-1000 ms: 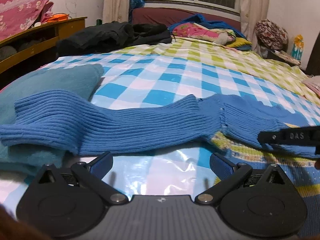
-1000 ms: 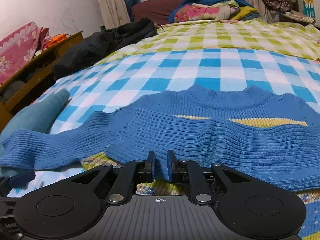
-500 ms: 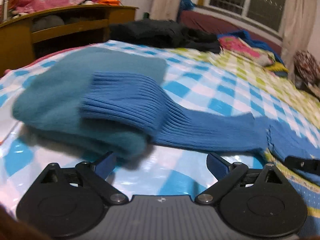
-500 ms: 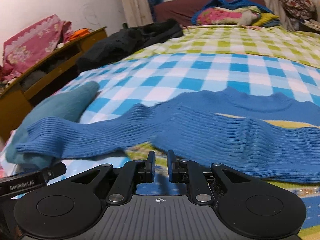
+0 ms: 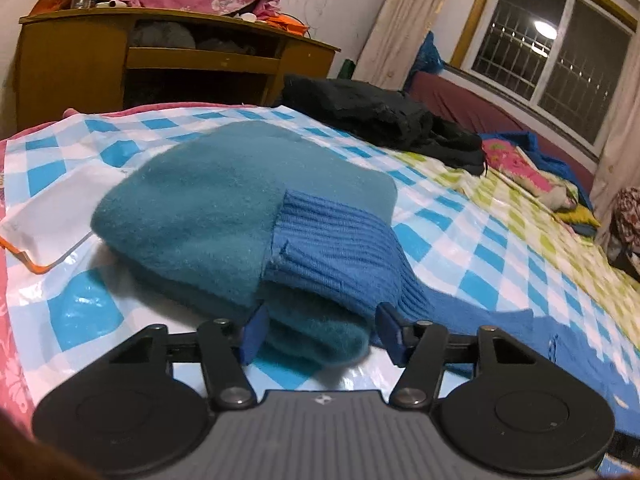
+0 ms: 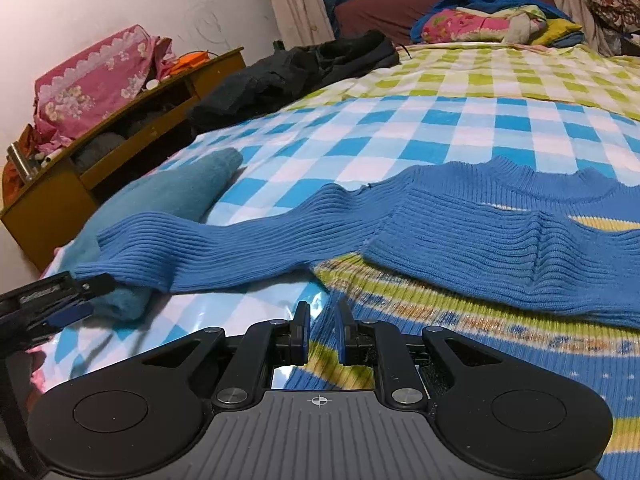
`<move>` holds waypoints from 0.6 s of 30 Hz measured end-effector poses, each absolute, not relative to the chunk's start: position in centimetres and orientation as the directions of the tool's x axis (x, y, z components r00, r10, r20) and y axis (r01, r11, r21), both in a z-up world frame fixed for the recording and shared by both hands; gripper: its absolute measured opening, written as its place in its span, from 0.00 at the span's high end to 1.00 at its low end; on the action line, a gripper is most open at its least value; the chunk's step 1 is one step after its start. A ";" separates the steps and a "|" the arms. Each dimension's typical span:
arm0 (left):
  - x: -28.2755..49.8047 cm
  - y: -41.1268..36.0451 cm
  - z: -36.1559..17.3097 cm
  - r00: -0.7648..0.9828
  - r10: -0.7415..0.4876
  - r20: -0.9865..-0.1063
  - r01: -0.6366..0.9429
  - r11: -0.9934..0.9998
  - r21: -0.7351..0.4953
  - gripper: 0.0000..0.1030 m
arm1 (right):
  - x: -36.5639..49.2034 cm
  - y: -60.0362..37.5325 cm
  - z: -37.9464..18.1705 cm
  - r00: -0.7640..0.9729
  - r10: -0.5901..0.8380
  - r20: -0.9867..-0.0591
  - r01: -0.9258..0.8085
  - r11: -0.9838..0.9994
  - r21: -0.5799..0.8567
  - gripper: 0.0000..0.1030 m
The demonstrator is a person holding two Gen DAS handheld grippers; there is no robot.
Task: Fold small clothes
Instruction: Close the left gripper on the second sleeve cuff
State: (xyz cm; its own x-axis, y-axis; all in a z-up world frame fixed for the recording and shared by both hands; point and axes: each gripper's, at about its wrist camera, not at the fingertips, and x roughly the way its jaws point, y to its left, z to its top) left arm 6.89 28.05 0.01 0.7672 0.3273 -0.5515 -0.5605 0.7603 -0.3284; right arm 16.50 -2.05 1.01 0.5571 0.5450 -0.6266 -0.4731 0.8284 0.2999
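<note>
A blue ribbed sweater (image 6: 500,248) with a striped green and yellow body lies flat on the checked bed cover (image 6: 440,128). Its long sleeve (image 6: 240,252) stretches left, and the cuff (image 5: 340,256) rests on top of a folded teal garment (image 5: 208,208). My left gripper (image 5: 322,334) is at the near edge of that pile. Its jaws are closing, with the cuff's lower edge and the teal fold between the pads. In the right wrist view the left gripper (image 6: 86,298) shows at the far left. My right gripper (image 6: 322,336) hovers over the sweater's hem, shut to a narrow slit and holding nothing.
A clear plastic bag (image 5: 52,216) with an orange edge lies left of the teal garment. Black clothes (image 5: 380,116) are heaped further back on the bed. A wooden cabinet (image 5: 160,60) stands beside the bed at the left. Bedding (image 6: 480,20) is piled at the headboard.
My left gripper has travelled left along the sleeve to its cuff on the teal pile, rolled, and narrowed its jaws. My right gripper slid left over the sweater, still shut.
</note>
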 end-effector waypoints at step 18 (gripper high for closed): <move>7.5 29.4 0.4 0.834 0.299 -0.464 -0.502 0.760 -0.413 0.84 | 16.2 -0.2 1.3 0.516 0.597 -0.613 -0.537 0.784 0.311 0.85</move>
State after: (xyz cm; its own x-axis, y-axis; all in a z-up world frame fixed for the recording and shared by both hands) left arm 7.51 29.39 0.45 0.8338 0.2993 -0.4639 -0.5024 0.7597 -0.4129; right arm 16.21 -0.20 1.32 0.5165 0.5974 -0.6135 -0.5370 0.7840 0.3114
